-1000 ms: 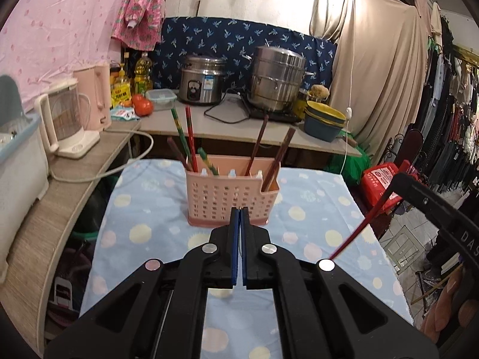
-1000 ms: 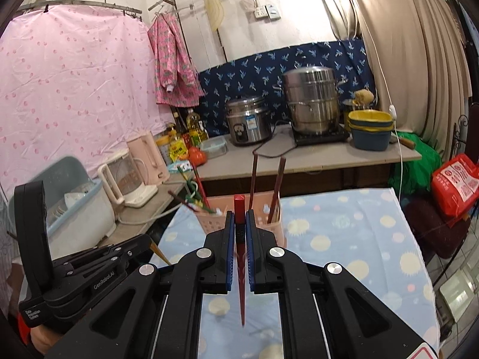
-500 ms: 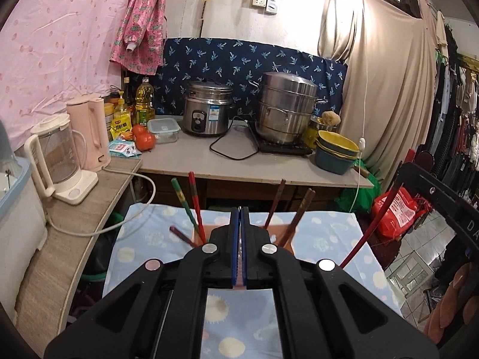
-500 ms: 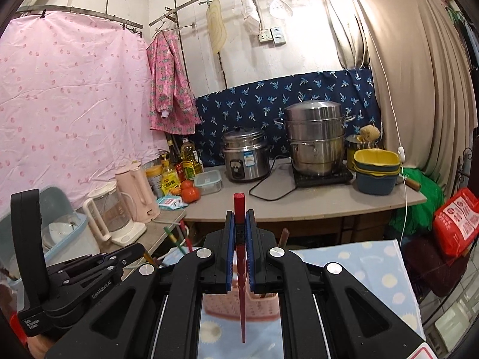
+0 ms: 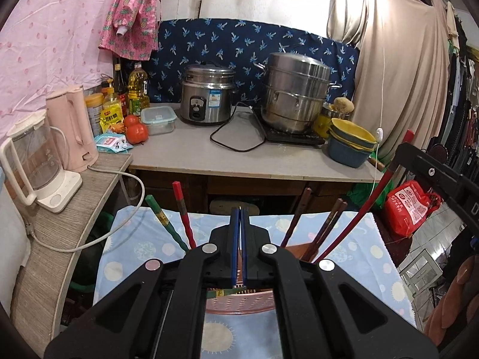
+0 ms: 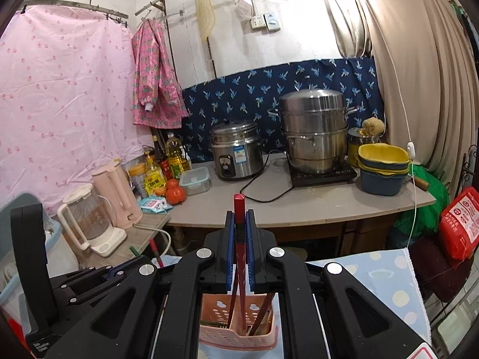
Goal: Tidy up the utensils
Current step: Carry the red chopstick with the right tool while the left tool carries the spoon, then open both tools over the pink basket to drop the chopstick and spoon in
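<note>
Holding the red chopstick (image 6: 239, 239) pinched tight in my right claw (image 6: 239, 257), I've got its shaft running straight down between the blue pads, square butt end poking up above the fingers and the thin tip pointing down into the pink utensil basket (image 6: 239, 326). A second ago the basket sat well ahead of me on the spotted cloth; now it's right under the claw, and the tip has dropped inside the right-hand compartment, beside the brown chopsticks (image 6: 263, 314) leaning there. So I judge this one is all but placed: what's left is to let go and lift clear.

My left claw (image 5: 238, 248) is pressed together with nothing between its pads, and it too has come in over the basket, whose rim (image 5: 239, 302) shows just below the fingers. From this side the red chopstick (image 5: 368, 206) reads as a long slanted line, top leaning up and right toward the other claw's frame, tip down among the brown sticks (image 5: 323, 230). In the left compartment a green chopstick (image 5: 164, 221) and a second red one (image 5: 183, 212) lean up and left, and another green one lies flat across the basket.

Further off, the desk (image 5: 239, 155) with the rice cooker (image 5: 206, 95) and steamer pot (image 5: 295, 95) hasn't altered.
</note>
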